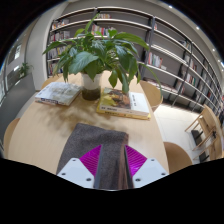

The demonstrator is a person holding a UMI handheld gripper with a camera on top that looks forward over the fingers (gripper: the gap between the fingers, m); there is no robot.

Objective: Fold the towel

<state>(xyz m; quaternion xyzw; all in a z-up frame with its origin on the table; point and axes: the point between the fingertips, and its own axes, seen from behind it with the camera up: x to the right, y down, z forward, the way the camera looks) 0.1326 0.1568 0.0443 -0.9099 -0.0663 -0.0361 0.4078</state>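
A grey towel (pixel 92 137) lies on the wooden table (pixel 40 128) just ahead of my fingers, and a bunched part of it runs back between them. My gripper (pixel 112 160) has its two magenta pads (pixel 91 158) pressed on that grey cloth from both sides, so it is shut on the towel. The rest of the towel spreads flat toward the potted plant.
A potted plant (pixel 93 55) stands at the middle of the round table beyond the towel. A book (pixel 58 93) lies to its left and another book (pixel 125 102) to its right. Bookshelves (pixel 170 50) line the back wall. A chair (pixel 178 156) stands at the right.
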